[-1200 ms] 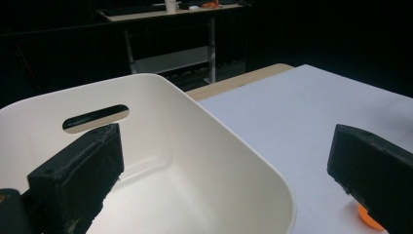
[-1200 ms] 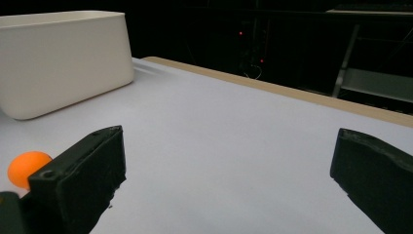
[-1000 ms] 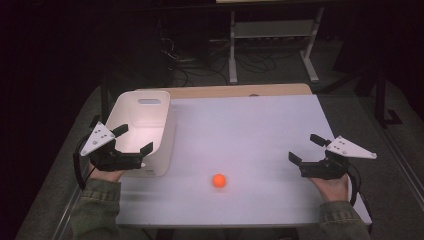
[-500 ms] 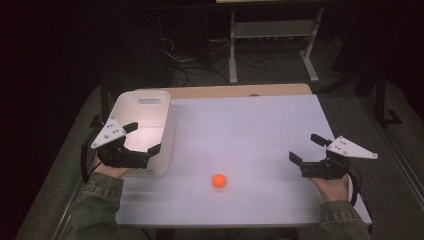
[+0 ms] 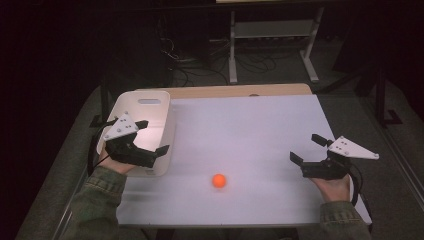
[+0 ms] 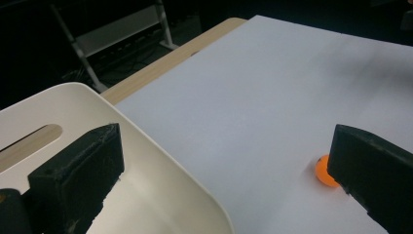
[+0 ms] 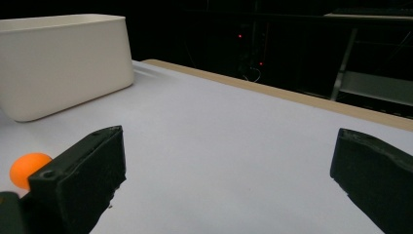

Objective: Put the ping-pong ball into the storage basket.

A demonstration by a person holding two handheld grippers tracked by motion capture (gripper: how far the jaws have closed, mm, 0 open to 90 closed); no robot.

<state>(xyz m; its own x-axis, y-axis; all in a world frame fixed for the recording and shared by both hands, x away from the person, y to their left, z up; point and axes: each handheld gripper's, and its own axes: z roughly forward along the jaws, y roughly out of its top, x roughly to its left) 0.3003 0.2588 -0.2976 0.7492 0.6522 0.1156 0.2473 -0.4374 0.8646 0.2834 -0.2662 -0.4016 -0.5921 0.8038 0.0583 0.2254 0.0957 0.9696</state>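
A small orange ball rests on the white table toward the near edge, a little left of the middle. At the table's left stands a white bin with a slot handle. My left gripper hangs open over the bin's near right wall, one jaw over the bin and one over the table, nothing between them. My right gripper is open and empty low over the table's right side, facing left, well apart from the ball.
A strip of bare wood runs along the table's far edge. Behind the table a metal rack and loose cables sit on the dark floor. Open white surface lies between the ball and the right gripper.
My left gripper has shifted right, from beside the bin's near left corner to over its near right wall. The ball and the right gripper have stayed put.
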